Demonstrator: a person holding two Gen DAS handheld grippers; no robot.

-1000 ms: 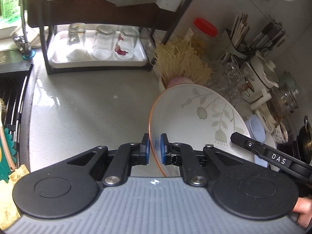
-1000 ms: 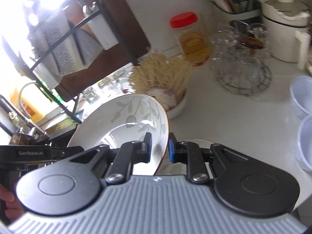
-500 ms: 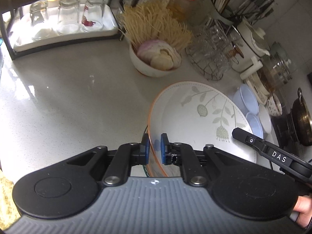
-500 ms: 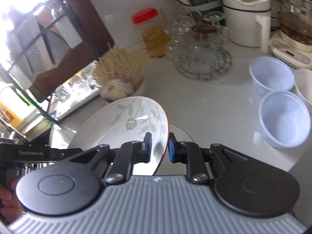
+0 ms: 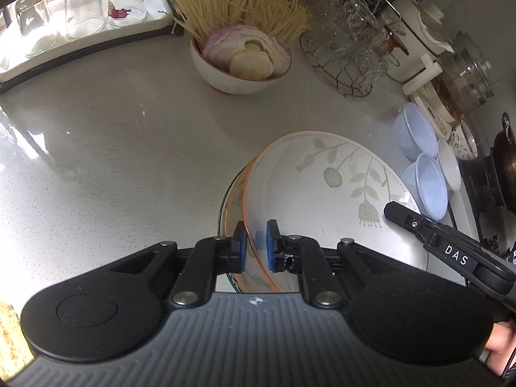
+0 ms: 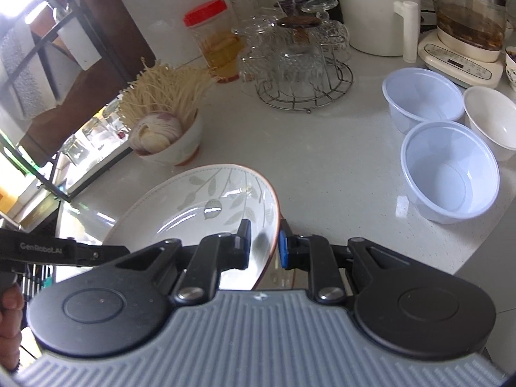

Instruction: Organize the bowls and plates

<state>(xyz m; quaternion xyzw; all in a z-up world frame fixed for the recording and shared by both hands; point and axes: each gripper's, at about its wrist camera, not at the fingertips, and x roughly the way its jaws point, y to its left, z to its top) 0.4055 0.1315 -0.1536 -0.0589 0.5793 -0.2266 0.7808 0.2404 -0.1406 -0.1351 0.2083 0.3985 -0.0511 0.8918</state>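
Glass plate (image 5: 229, 225) mostly hidden beneath the leaf-patterned plate (image 5: 322, 193).

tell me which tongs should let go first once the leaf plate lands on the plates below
Left, probably. The left tongs grip the leaf plate on its lower side, near the plates below. The right tongs hold the raised side and can lower it.

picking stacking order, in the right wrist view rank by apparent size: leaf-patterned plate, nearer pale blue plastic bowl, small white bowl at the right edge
1. Leaf-patterned white ceramic plate, though it is nearest the camera, which exaggerates it.
2. Nearer pale blue plastic bowl.
3. Small white bowl, partly cut off at the frame edge, so unsure.
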